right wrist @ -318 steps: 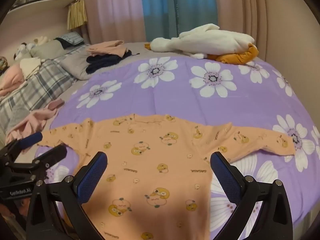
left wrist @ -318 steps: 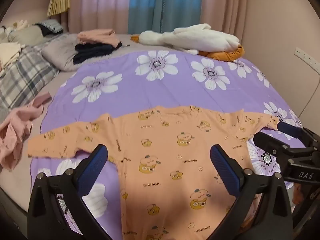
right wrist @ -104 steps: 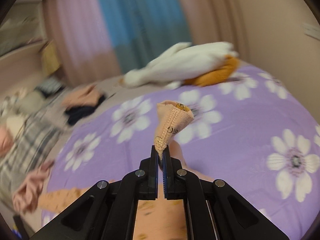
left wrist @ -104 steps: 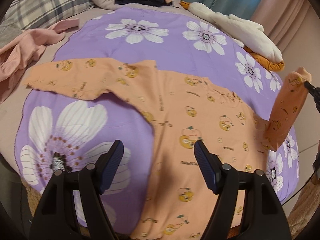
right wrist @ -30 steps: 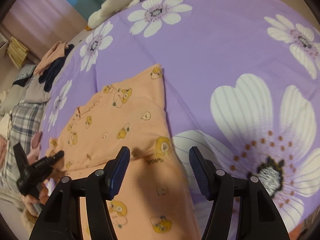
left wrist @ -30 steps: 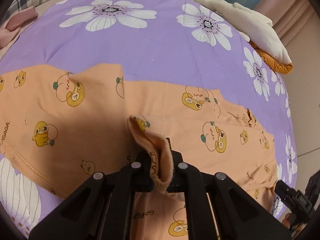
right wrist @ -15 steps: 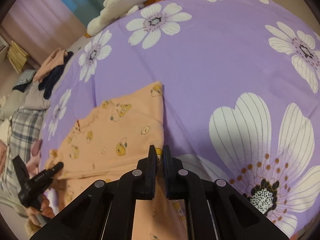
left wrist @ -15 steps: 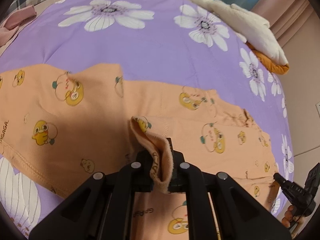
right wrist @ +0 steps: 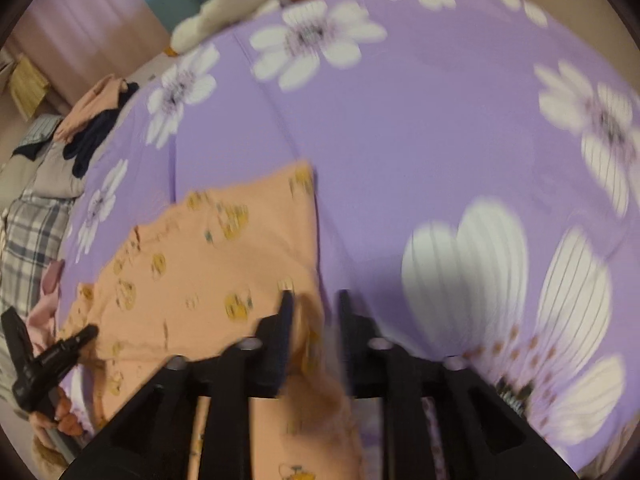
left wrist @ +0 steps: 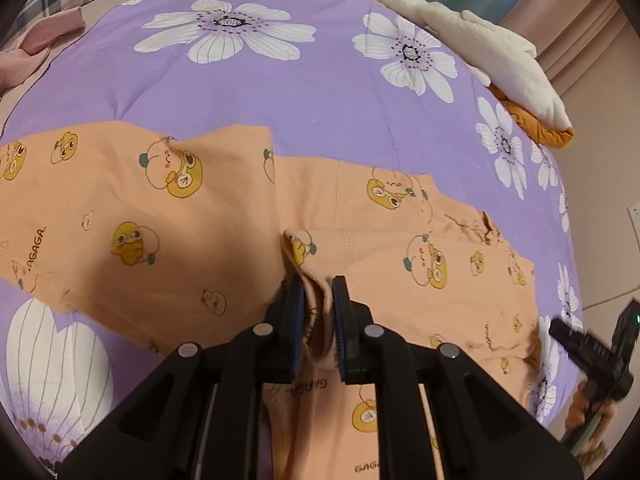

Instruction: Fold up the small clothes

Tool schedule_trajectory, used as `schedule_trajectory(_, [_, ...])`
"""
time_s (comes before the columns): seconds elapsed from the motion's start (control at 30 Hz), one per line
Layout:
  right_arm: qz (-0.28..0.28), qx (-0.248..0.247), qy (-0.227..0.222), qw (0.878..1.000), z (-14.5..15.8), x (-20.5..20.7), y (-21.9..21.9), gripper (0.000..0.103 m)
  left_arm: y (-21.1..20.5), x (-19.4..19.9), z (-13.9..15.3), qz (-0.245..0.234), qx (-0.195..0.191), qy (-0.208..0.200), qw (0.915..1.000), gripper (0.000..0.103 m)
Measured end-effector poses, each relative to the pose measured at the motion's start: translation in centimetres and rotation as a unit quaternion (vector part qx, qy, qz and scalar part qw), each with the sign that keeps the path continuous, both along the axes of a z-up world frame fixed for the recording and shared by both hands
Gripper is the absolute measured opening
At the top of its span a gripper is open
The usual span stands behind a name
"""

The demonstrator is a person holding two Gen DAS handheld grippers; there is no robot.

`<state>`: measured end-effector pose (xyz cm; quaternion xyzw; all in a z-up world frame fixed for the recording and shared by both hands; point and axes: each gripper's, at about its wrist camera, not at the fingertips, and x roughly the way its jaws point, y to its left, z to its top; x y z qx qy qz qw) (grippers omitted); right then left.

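An orange baby romper (left wrist: pixel 160 216) with cartoon prints lies on a purple flowered bedspread (left wrist: pixel 320 88). Its left sleeve is folded over the body. My left gripper (left wrist: pixel 318 286) stands slightly parted, with a fold of the sleeve cuff (left wrist: pixel 308 264) loose between its fingers. In the right wrist view the romper (right wrist: pixel 208 272) lies left of centre with its right side folded in. My right gripper (right wrist: pixel 314 300) has its jaws a little apart at the romper's right edge; the view is blurred. The right gripper also shows in the left wrist view (left wrist: pixel 592 356).
A white plush toy on an orange cloth (left wrist: pixel 500 60) lies at the far right of the bed. A pink garment (left wrist: pixel 36 40) lies at the far left. Folded clothes (right wrist: pixel 92 120) and a plaid blanket (right wrist: pixel 28 240) lie beyond the bedspread. A wall socket (left wrist: pixel 634 216) is at right.
Both grippers have opened from shut within the last half second. The left one has loosened on the sleeve cuff, and the right one has let go at the romper's right edge.
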<state>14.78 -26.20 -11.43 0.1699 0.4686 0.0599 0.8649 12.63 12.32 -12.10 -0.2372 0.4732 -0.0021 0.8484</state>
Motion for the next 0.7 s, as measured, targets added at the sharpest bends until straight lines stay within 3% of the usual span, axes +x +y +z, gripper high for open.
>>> schedule_trajectory(0.13, [0.003,0.008,-0.002,1.000,0.0,3.4,0.0,0.044,0.1,-0.5,0.2,0.003,0.003,-0.004,1.0000,0.013])
schedule_trajectory(0.3, [0.018,0.012,0.030,0.999,-2.2,7.6,1.3,0.043,0.6,-0.7,-0.8,0.006,-0.002,0.012,0.9999,0.013])
schedule_trajectory(0.37, [0.019,-0.005,0.044,0.999,-2.9,8.5,1.8,0.021,0.6,-0.8,-1.1,0.006,-0.003,0.012,0.9999,0.013])
schedule_trajectory(0.4, [0.022,-0.014,0.045,0.999,-3.1,9.0,1.9,0.004,0.6,-0.8,-1.2,0.007,-0.003,0.012,0.9999,0.013])
schedule_trajectory(0.53, [0.007,-0.001,0.003,1.000,-1.2,9.1,1.5,0.004,0.7,-0.8,-1.5,0.008,-0.006,0.014,0.9999,0.014])
schedule_trajectory(0.7, [0.012,-0.037,0.020,0.999,-2.4,10.2,2.4,0.004,0.8,-0.7,-1.8,0.010,-0.008,0.013,0.9998,0.016])
